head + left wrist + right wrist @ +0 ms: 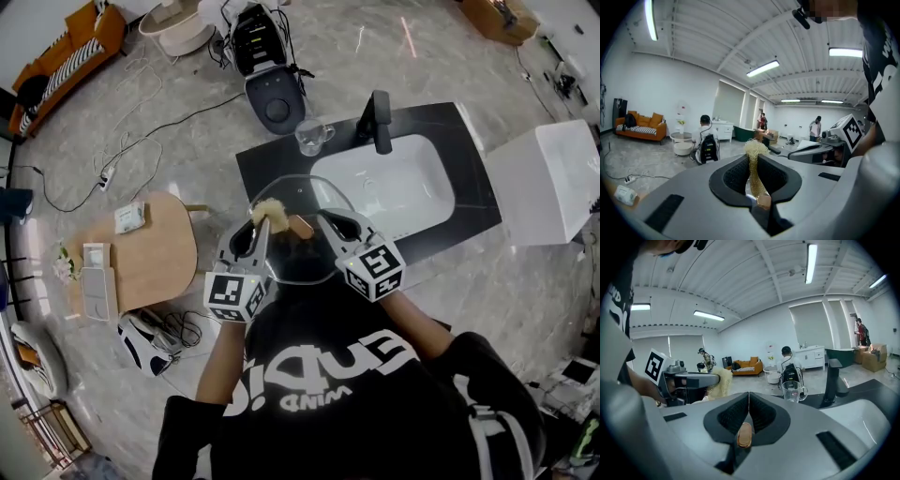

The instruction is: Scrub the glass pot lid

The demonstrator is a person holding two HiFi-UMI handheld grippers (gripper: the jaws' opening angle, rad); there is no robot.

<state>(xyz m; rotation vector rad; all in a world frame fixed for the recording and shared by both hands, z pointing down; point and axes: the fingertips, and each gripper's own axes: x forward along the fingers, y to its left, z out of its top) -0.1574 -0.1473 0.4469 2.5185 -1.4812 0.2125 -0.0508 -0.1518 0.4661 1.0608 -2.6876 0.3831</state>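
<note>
We see the glass pot lid (302, 199) held up in the air over the near edge of the dark worktop (272, 159), just in front of the white sink (427, 211), between the two grippers. The right gripper (328, 221) has its jaws pressed almost together. In its own view a thin edge runs between the pads and a brown piece sits low at their base. We take that piece to be part of the lid's knob (300, 225), though we cannot say for sure. The left gripper (261, 228) is pinching a pale, stringy scrubber (753, 149), with the tuft sticking out past the pad tips and lying at the lid's left side.

We judge the lid to be stiff, fairly heavy for its thinness, and breakable. Its glass will be slick, more so once wet, so a pinch on bare glass could slide under scrubbing pressure. The knob or the rim gives the surer hold. The scrubber is soft and springy and will squash and bend, so we would keep it gripped low with only a short tuft exposed. Strokes should stay light, since hard pushes would lever the lid against the right jaws.
</note>
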